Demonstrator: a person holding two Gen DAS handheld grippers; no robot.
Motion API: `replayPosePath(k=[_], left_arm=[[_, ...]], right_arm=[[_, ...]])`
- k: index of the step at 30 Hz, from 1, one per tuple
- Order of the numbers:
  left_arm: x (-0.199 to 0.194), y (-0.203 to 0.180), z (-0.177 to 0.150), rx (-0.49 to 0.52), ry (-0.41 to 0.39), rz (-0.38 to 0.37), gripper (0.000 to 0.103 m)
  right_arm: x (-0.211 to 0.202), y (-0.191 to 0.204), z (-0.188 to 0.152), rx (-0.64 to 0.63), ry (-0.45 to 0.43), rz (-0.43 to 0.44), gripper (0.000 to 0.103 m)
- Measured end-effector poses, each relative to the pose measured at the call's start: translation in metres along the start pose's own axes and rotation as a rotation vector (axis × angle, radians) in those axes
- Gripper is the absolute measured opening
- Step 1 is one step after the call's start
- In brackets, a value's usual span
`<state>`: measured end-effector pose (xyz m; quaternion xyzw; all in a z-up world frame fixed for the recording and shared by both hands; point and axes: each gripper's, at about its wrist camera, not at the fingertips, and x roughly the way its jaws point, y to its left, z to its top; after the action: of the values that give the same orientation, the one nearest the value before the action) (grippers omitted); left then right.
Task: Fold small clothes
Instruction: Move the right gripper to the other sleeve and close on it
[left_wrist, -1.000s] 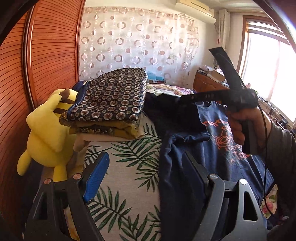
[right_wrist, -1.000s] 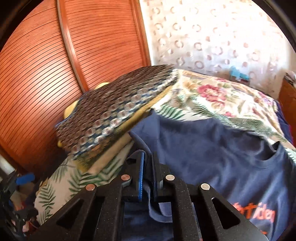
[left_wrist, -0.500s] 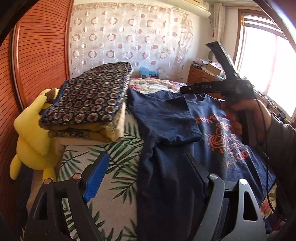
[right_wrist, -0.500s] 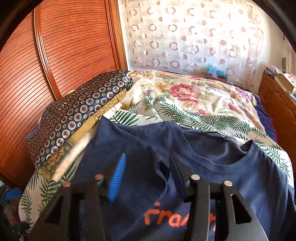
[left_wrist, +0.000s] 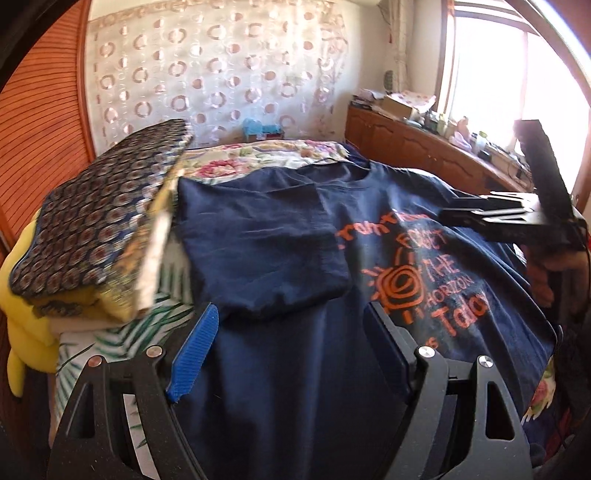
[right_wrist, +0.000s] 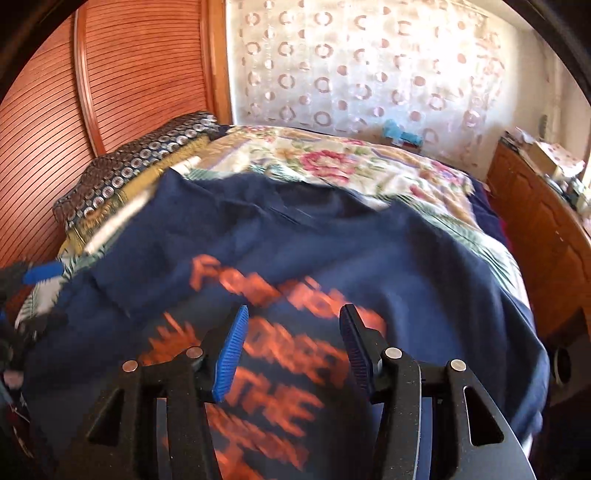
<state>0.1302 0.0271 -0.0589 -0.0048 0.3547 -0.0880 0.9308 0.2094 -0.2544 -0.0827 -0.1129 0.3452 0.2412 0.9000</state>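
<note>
A navy T-shirt (left_wrist: 280, 391) with orange print lies face up on the bed, and its left sleeve (left_wrist: 266, 251) is folded in over the chest. My left gripper (left_wrist: 290, 314) hovers open over the shirt's lower left part, nothing between its fingers. The right gripper (right_wrist: 293, 312) stands open above the orange lettering, its blue pads apart and clear of the cloth. In the left wrist view the right gripper (left_wrist: 448, 211) shows at the right edge, held by a hand, over the shirt's right shoulder. The T-shirt (right_wrist: 332, 236) is blurred in the right wrist view.
A stack of folded patterned cloths (left_wrist: 99, 229) sits left of the shirt, touching its edge, with a yellow plush toy (left_wrist: 22, 332) beyond. A slatted wooden door (right_wrist: 110, 74) stands at the left and a cluttered wooden dresser (left_wrist: 424, 147) at the right. Floral bedspread (right_wrist: 332, 162) lies behind.
The right gripper, shut on the shirt's sleeve a second ago, has let go, opened and drawn back over the print. The sleeve now lies folded in. My left gripper slid right, still open.
</note>
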Motion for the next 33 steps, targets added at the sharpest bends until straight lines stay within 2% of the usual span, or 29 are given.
replayPosePath(k=[8,17,22,26,33], left_arm=[[0.028,-0.033,0.015,0.085,0.067,-0.019,0.081],[0.059,-0.049,0.028,0.092,0.135,-0.04,0.081],[0.07,-0.055,0.03,0.106,0.156,-0.026,0.081],[0.082,-0.059,0.025,0.123,0.187,-0.017,0.082],[0.082,-0.059,0.024,0.124,0.188,-0.017,0.084]], right_arm=[[-0.04,-0.042,-0.037,0.062,0.002,-0.08,0.053],[-0.076,-0.089,-0.049,0.19,-0.015,-0.171,0.053],[-0.081,-0.114,-0.059,0.266,-0.008,-0.202,0.053],[-0.073,-0.118,-0.059,0.311,0.009,-0.212,0.053],[-0.071,-0.13,-0.057,0.37,0.04,-0.199,0.053]])
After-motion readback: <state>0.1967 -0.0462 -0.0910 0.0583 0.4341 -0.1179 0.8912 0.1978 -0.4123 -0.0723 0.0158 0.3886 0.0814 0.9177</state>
